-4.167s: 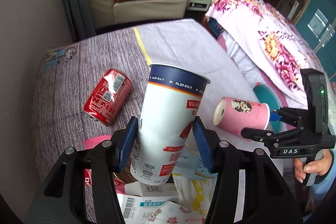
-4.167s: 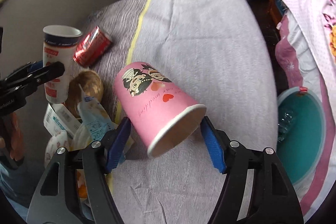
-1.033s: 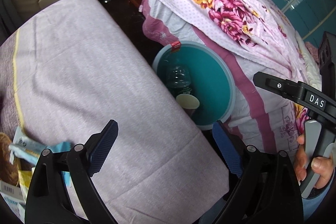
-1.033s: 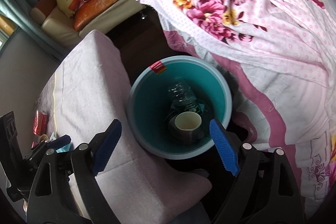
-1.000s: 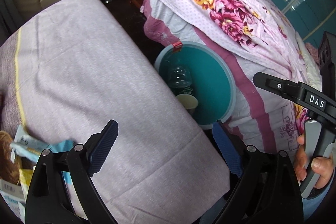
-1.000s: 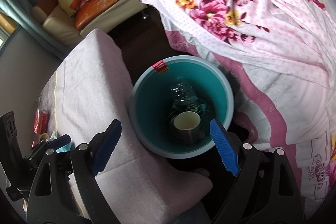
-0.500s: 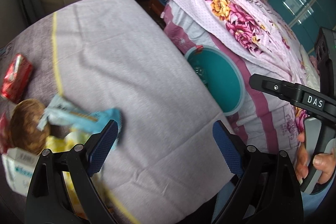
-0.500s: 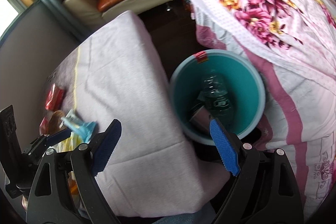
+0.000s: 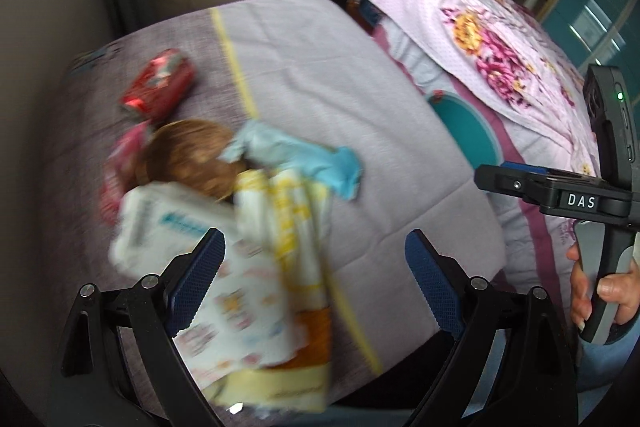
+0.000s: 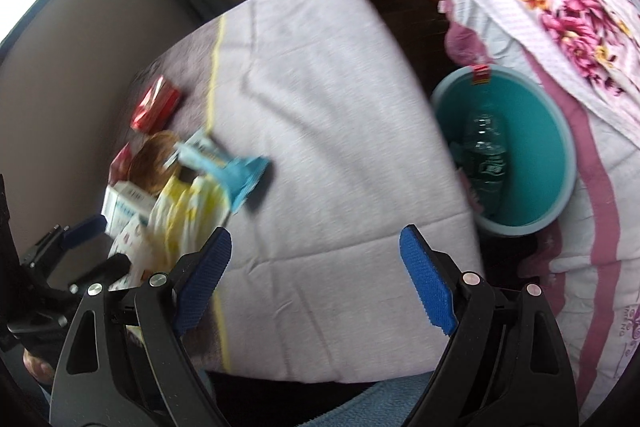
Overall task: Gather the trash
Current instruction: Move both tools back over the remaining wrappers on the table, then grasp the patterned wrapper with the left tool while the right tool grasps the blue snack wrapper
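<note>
I have both tongs wide and holding nothing — the left gripper [image 9: 314, 275] hangs over the trash pile [image 9: 256, 219] of wrappers and a white carton on the cloth-covered table [image 9: 360, 99], red can [image 9: 160, 87] just beyond. My right gripper [image 10: 316, 281] is over bare cloth; the teal bucket [image 10: 560, 131] beside the table holds a plastic bottle [image 10: 486, 155].

Both wrist cameras look down from above the lilac cloth-covered bench [image 9: 320, 67]; both share its trash pile and the round teal plastic bin [image 10: 560, 131].
</note>
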The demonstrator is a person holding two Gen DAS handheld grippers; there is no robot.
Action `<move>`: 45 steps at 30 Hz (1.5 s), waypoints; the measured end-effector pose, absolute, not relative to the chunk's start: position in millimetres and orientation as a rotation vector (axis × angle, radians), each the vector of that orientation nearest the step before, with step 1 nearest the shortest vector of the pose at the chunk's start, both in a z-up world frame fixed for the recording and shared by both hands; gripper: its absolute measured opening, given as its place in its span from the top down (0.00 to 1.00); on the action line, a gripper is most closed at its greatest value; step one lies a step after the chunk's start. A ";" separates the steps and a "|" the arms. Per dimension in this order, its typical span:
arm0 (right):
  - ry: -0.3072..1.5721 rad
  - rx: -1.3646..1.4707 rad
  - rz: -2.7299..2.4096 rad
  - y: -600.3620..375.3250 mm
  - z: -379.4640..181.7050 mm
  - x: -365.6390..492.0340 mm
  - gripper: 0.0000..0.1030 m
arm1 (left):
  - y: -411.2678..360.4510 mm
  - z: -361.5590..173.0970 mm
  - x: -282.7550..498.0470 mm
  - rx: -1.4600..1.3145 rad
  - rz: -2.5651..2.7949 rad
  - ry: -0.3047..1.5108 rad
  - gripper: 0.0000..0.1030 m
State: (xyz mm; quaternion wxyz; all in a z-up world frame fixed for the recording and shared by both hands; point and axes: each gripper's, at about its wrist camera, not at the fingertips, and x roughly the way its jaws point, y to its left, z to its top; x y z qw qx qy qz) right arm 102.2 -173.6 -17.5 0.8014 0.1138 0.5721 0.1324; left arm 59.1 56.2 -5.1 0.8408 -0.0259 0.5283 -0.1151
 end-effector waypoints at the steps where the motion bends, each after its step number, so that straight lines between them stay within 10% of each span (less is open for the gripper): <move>1: 1.229 0.240 0.292 -168.9 -17.7 100.2 0.20 | 65.2 -4.2 53.7 -0.058 -0.223 1.114 0.11; 21: 1.283 0.211 0.381 -132.9 -33.1 88.1 0.20 | 92.6 -46.0 38.7 -0.036 -0.119 1.186 0.11; 32: 1.306 0.206 0.394 -125.3 -42.2 91.4 0.20 | 90.6 -44.4 40.2 -0.068 -0.151 1.156 0.88; 45: 1.299 0.179 0.416 -102.9 -42.8 114.3 0.20 | 123.4 3.4 61.9 -0.235 -0.177 1.014 0.89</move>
